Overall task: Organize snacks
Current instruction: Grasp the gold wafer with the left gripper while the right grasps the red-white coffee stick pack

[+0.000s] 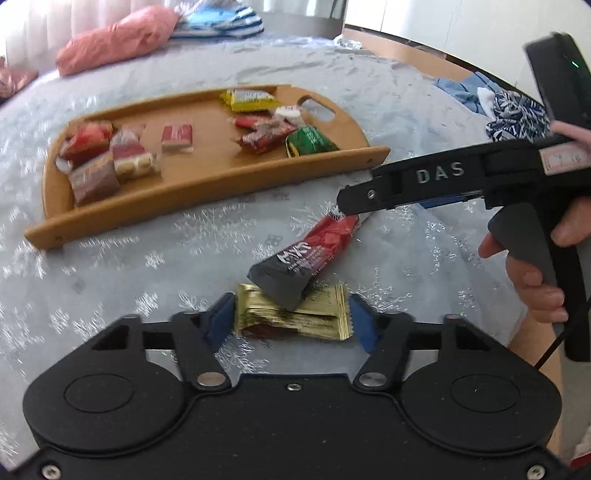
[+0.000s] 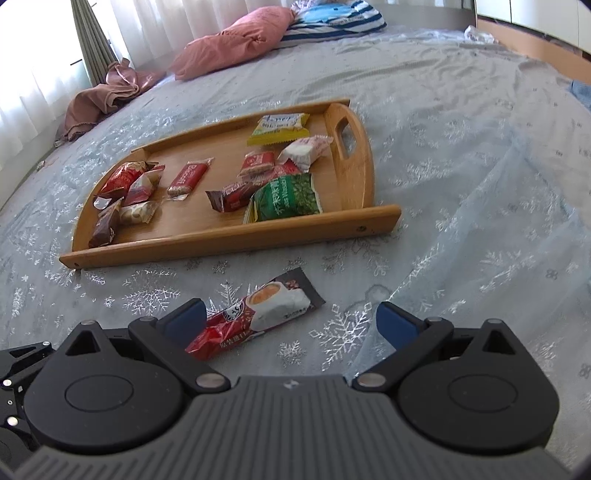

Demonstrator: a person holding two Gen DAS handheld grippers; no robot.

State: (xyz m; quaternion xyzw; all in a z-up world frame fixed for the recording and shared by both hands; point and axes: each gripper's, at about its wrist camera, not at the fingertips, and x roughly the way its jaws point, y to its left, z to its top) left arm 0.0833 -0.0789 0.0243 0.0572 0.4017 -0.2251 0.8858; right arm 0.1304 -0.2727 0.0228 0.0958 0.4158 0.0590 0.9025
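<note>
On the bed, the left gripper (image 1: pixel 291 317) has its jaws spread around a gold snack packet (image 1: pixel 295 317), not clearly clamped. A red coffee sachet (image 2: pixel 255 314) overlaps it, between the right gripper's (image 2: pixel 291 325) wide-open, empty jaws. The wooden tray (image 2: pixel 236 236) of snacks sits beyond.

the bedspread (image 2: pixel 461 155) is pale grey-blue with silver snowflakes, and the tray (image 2: pixel 229 236) on it is honey-coloured wood holding a yellow packet (image 2: pixel 279 129) toward its far edge, a green packet (image 2: pixel 286 199) at its near rim, and red, white and brown wrappers (image 2: pixel 125 195) toward its left end. the sachet (image 2: pixel 255 314) near the tray's front edge is red fading to black at one end with a white cup printed on it, and the wrapper (image 1: pixel 295 314) is shiny gold with a dark brown patch. both grippers are black with blue pads (image 2: pixel 395 325), the pillow (image 2: pixel 236 48) is salmon pink, and the folded cloth (image 2: pixel 332 18) is blue and white striped.
</note>
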